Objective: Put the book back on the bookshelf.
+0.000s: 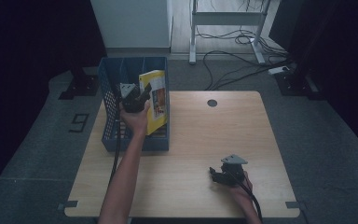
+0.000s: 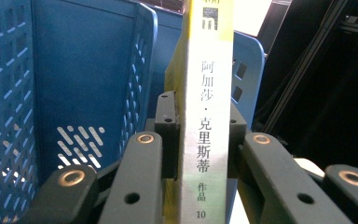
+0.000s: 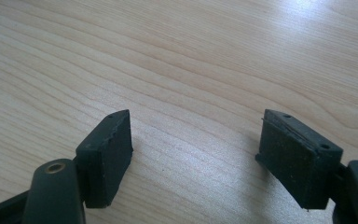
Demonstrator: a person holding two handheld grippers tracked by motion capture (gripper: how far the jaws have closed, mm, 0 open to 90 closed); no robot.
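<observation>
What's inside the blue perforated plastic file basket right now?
A yellow paperback book stands in the blue basket's right compartment, clamped by the left gripper. The left compartment looks empty; the book hides its own compartment's floor.

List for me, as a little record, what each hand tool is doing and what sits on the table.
left gripper: shut on the book's spine, over the blue rack
book: yellow, upright, in the rack's right-hand compartment
rack: blue, perforated, at the table's far left
right gripper: open, holding nothing, low over bare wood
table: light wood, with a round hole near the far edge

books: 1 | blue file racks: 1 | tables: 1 | tools: 2
</observation>
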